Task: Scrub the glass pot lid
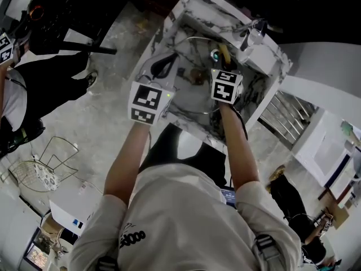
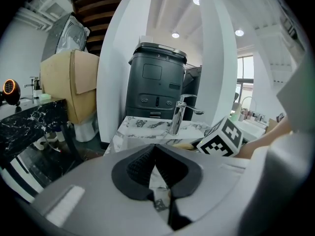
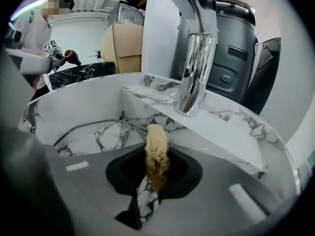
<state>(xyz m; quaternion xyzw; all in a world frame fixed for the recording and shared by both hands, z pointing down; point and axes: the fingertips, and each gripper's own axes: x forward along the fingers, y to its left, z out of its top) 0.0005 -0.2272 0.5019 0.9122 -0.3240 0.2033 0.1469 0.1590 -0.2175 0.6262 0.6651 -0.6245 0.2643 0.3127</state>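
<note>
Left gripper [image 2: 155,151] clenched, seemingly on glass pot lid [image 1: 194,95] rim; right gripper [image 3: 156,173] grasps loofah [image 3: 156,146]. Hold lid steady, scrub with overlapping circles, light pressure.

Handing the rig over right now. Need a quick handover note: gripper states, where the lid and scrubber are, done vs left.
Left gripper: jaws closed, seemingly pinching the glass lid at its left rim, inside the sink.
Right gripper: shut on a tan fibrous scrubber, which points at the back wall under the faucet, beside the lid.
Done: both things gripped, lid in the sink. No water running and no suds visible, so scrub progress can't be judged.
Left: bring the scrubber onto the glass and scrub.
</note>
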